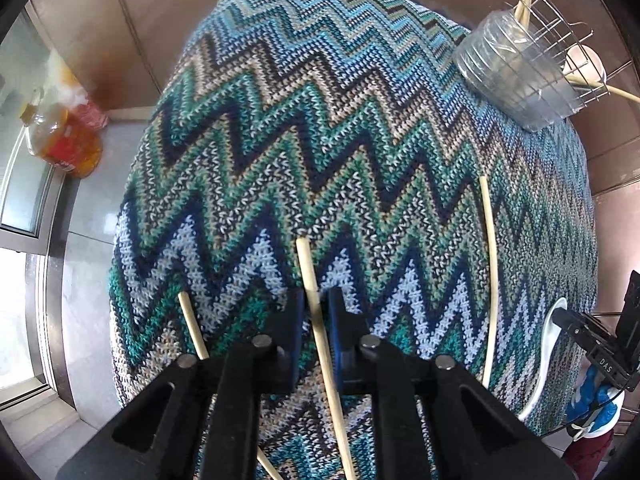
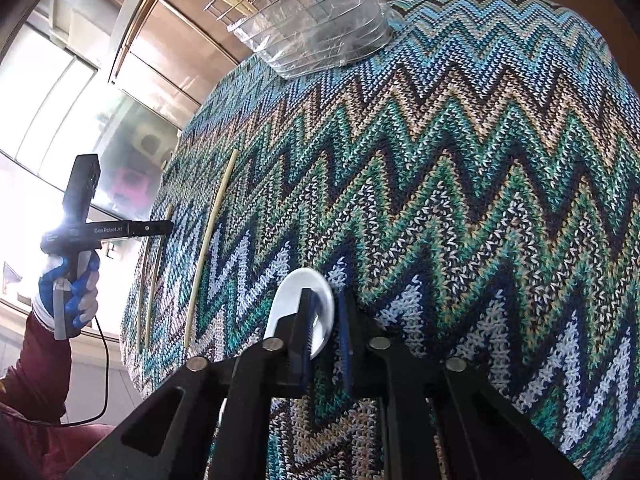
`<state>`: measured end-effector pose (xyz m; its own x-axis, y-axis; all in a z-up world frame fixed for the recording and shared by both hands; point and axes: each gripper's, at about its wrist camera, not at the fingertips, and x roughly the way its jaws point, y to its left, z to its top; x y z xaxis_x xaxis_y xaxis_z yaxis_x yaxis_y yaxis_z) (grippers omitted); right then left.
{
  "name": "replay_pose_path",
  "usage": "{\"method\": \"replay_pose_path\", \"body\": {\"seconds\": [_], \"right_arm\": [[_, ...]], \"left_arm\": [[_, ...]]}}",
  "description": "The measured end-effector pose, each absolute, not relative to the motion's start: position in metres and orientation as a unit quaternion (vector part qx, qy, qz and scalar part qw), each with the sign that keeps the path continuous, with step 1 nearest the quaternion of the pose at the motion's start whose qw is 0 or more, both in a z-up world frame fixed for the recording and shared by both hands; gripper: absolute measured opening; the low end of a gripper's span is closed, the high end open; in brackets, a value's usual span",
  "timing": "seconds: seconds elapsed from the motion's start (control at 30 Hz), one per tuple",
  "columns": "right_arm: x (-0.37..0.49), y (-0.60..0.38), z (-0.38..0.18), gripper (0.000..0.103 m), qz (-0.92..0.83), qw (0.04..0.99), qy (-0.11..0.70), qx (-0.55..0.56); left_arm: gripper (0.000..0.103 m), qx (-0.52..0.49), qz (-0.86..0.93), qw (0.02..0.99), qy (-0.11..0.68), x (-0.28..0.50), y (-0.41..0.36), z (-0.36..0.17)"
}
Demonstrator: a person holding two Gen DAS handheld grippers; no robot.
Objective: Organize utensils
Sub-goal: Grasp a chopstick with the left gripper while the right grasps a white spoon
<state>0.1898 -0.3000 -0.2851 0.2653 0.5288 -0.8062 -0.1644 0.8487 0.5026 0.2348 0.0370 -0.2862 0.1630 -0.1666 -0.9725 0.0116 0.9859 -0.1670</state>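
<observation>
Three pale wooden chopsticks lie on a zigzag knit cloth. My left gripper has its jaws close around the middle chopstick; another chopstick lies to its left and a third to its right. My right gripper is nearly shut around a white ceramic spoon, whose bowl points forward on the cloth. The spoon and right gripper also show at the right edge of the left wrist view. The left gripper shows at the cloth's left edge in the right wrist view.
A wire rack in a clear plastic tub stands at the far end of the cloth and holds several chopsticks; it also shows in the right wrist view. An oil bottle stands on the floor at left. Windows lie to the left.
</observation>
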Motion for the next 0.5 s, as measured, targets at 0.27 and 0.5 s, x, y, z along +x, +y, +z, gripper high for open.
{"method": "replay_pose_path", "body": {"seconds": [0.27, 0.5], "right_arm": [[0.169, -0.302, -0.271, 0.005, 0.209, 0.8, 0.543, 0.15], [0.14, -0.306, -0.24, 0.005, 0.193, 0.83, 0.503, 0.144]], "left_arm": [[0.005, -0.075, -0.056, 0.776, 0.623, 0.225, 0.057, -0.28], [0.005, -0.094, -0.065, 0.803, 0.585, 0.209, 0.068, -0.246]]}}
